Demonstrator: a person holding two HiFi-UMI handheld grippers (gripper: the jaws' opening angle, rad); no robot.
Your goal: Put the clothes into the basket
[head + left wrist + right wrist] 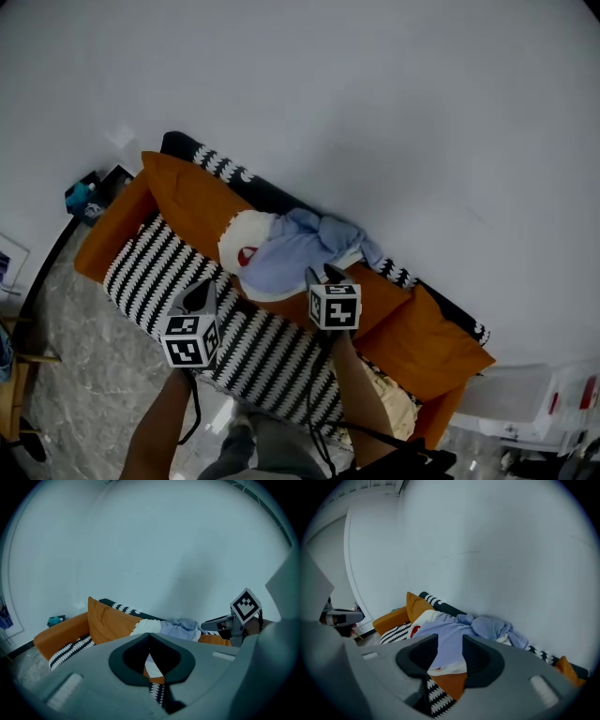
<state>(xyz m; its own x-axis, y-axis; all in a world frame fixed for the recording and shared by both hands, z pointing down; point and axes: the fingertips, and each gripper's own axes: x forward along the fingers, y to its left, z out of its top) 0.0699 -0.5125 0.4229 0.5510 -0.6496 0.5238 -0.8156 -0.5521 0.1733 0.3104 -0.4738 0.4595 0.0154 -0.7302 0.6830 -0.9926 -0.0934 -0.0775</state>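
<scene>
Scene: long orange fabric sofa against a plain white wall. A black-and-white zigzag knitted throw covers the near seat. A large orange cushion leans at the left end and a second orange cushion lies at the right end. Floor is grey marbled tile.

Task items: a crumpled light-blue cloth garment lies on a white garment with a red mark. Both are heaped mid-sofa against the far backrest, between the two cushions, and both are on the sofa, not in any container.

Left gripper: over the throw, near and left of the heap, well apart from it. In the left gripper view its jaw tips meet at a point, clenched, with nothing clamped. The white garment shows only far behind the gap lower down.

Right gripper: just at the near right edge of the blue garment; contact cannot be told. In the right gripper view its jaws stand apart, released. The blue garment fills the gap but lies beyond the pads, not gripped.

Other: a white boxy plastic container sits right of the sofa's right end; its kind cannot be told. A small teal object sits at the far left.
</scene>
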